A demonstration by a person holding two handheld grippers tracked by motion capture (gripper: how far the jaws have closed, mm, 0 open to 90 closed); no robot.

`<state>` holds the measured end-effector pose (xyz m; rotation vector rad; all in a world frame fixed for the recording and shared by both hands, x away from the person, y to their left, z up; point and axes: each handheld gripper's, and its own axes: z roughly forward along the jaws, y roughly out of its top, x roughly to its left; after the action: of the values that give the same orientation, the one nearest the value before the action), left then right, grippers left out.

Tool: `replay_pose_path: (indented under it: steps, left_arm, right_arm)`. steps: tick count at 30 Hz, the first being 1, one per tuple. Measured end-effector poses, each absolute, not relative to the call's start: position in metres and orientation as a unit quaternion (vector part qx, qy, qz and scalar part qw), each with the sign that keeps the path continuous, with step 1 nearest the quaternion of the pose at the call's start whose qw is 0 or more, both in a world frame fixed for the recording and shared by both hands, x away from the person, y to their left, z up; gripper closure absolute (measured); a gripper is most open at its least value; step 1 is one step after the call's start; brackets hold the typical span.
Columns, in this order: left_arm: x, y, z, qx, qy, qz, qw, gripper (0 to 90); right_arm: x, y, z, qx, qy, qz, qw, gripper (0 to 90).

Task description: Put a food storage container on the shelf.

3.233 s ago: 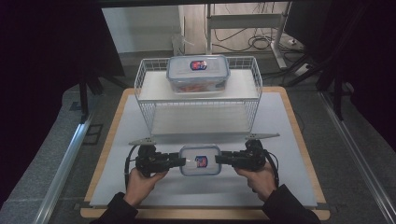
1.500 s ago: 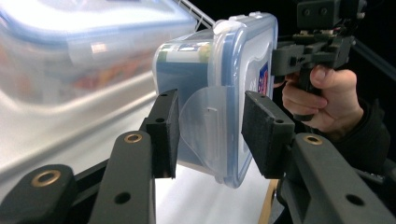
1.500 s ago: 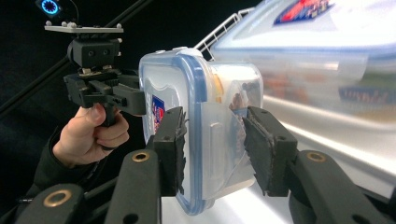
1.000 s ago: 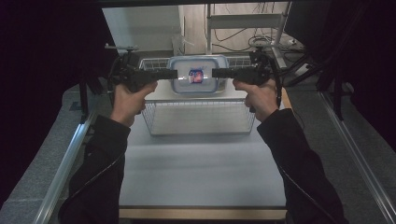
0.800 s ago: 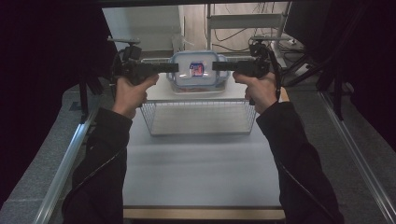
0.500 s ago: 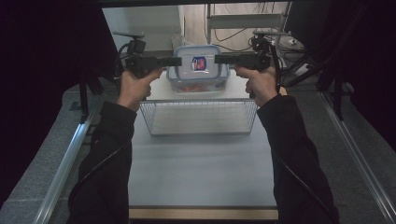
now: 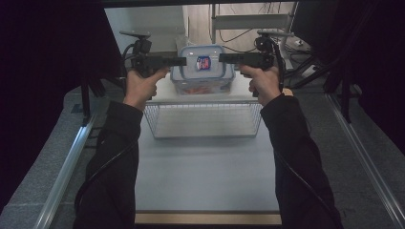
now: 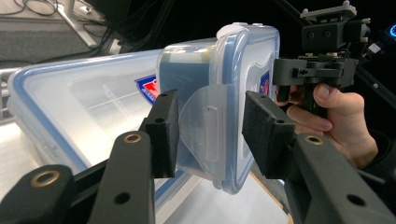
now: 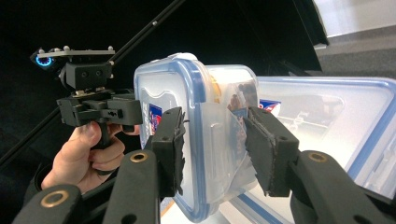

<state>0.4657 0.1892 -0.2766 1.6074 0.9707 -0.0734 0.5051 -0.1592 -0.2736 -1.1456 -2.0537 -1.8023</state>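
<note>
A small clear container with a blue-rimmed lid (image 7: 203,62) is held up between both grippers, tipped on its long side so the labelled lid faces the person. My left gripper (image 7: 184,61) is shut on its left end, jaws straddling the latch flap (image 8: 205,126). My right gripper (image 7: 220,58) is shut on the other end, over that flap (image 9: 219,140). Just beneath and behind it a larger lidded container (image 8: 84,102) (image 9: 327,107) lies flat on the wire rack (image 7: 205,119). I cannot tell whether the two containers touch.
The white wire rack stands at the far end of the pale table (image 7: 205,176). Dark curtains hang on both sides. Metal rails (image 7: 67,162) run along the table edges, and cables and a stand (image 7: 248,21) lie beyond the rack.
The small container has been lifted from the table's near side to above the rack. Over the last second it has moved a little away and tipped so its lid faces the person.
</note>
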Motion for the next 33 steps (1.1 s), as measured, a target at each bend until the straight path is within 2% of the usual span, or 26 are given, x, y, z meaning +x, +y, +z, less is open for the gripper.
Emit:
replay_pose_path:
  steps: [8, 11, 13, 14, 18, 20, 23, 26, 28, 30, 33]
  left_arm:
    - [0.465, 0.188, -0.278, 0.69, 0.412, -0.017, 0.595, 55.9]
    - [0.465, 0.186, -0.278, 0.695, 0.417, 0.007, 0.586, 54.6]
    - [0.465, 0.184, -0.279, 0.699, 0.42, 0.013, 0.579, 57.7]
    - [0.466, 0.181, -0.281, 0.698, 0.423, 0.013, 0.577, 54.0]
    - [0.468, 0.181, -0.283, 0.691, 0.426, 0.011, 0.584, 53.0]
    - [0.468, 0.18, -0.284, 0.688, 0.43, 0.008, 0.584, 48.7]
    - [0.467, 0.18, -0.285, 0.682, 0.427, 0.019, 0.594, 45.2]
    - [0.462, 0.18, -0.284, 0.688, 0.422, 0.049, 0.588, 35.6]
    - [0.456, 0.181, -0.283, 0.694, 0.414, 0.069, 0.585, 33.2]
    - [0.449, 0.181, -0.282, 0.697, 0.407, 0.085, 0.584, 34.6]
    - [0.431, 0.181, -0.284, 0.712, 0.381, 0.12, 0.578, 49.3]
  right_arm:
    - [0.505, -0.159, -0.275, -0.384, -0.687, -0.611, 0.085, 57.2]
    - [0.505, -0.158, -0.275, -0.388, -0.686, -0.612, 0.072, 56.5]
    - [0.505, -0.156, -0.275, -0.391, -0.69, -0.607, 0.058, 55.2]
    - [0.505, -0.154, -0.276, -0.394, -0.694, -0.601, 0.044, 53.8]
    - [0.506, -0.154, -0.277, -0.396, -0.69, -0.605, 0.031, 53.6]
    - [0.506, -0.153, -0.277, -0.399, -0.691, -0.603, 0.004, 52.9]
    - [0.505, -0.151, -0.276, -0.4, -0.694, -0.598, -0.011, 50.1]
    - [0.501, -0.15, -0.275, -0.395, -0.699, -0.594, -0.054, 46.1]
    - [0.494, -0.152, -0.271, -0.388, -0.699, -0.596, -0.075, 45.7]
    - [0.487, -0.154, -0.267, -0.375, -0.701, -0.601, -0.081, 48.3]
    - [0.463, -0.157, -0.261, -0.345, -0.726, -0.582, -0.124, 71.0]
